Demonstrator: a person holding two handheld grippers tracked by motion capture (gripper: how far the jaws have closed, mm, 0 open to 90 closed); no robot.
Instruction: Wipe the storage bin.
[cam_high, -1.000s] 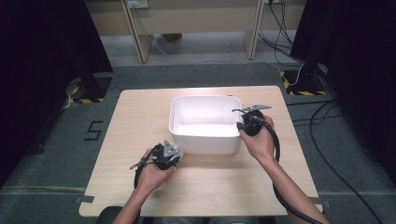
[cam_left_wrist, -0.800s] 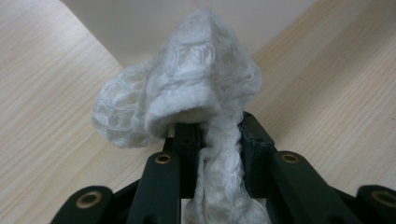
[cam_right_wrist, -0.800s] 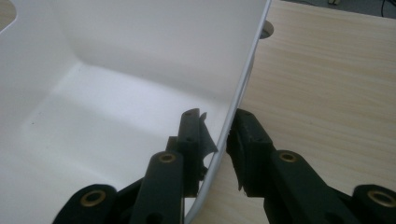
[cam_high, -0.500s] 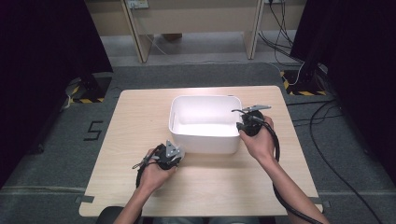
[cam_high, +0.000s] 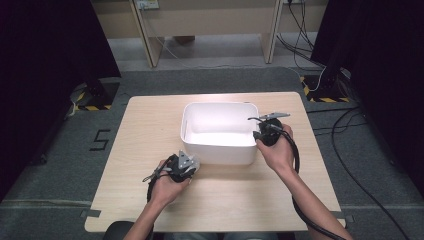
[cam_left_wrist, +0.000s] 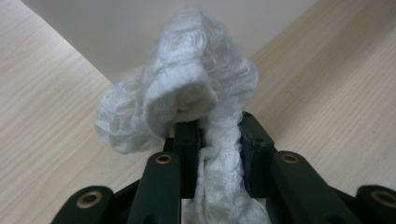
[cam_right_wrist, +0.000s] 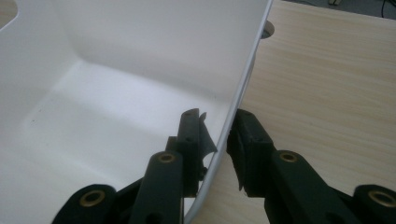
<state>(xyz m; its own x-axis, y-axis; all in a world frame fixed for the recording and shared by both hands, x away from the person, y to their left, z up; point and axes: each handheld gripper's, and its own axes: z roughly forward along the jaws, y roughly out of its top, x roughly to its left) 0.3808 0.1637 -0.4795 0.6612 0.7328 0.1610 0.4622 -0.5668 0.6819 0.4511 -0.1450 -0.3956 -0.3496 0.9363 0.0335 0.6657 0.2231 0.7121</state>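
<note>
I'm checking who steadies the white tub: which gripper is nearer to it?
Right. The right gripper straddles the white tub's right wall, one jaw inside and one outside. The left gripper, shut on a white cloth, sits just off the tub's near-left corner.

The fluffy knitted cloth (cam_left_wrist: 187, 98) is white with a looped, lacy texture. The smooth rectangular plastic tub (cam_high: 220, 150) is plain white. The wooden table (cam_high: 150, 130) is pale beige with fine straight grain. Both hand-held grippers, left (cam_left_wrist: 212, 135) and right (cam_right_wrist: 215, 135), are black with brass-coloured rivets.
</note>
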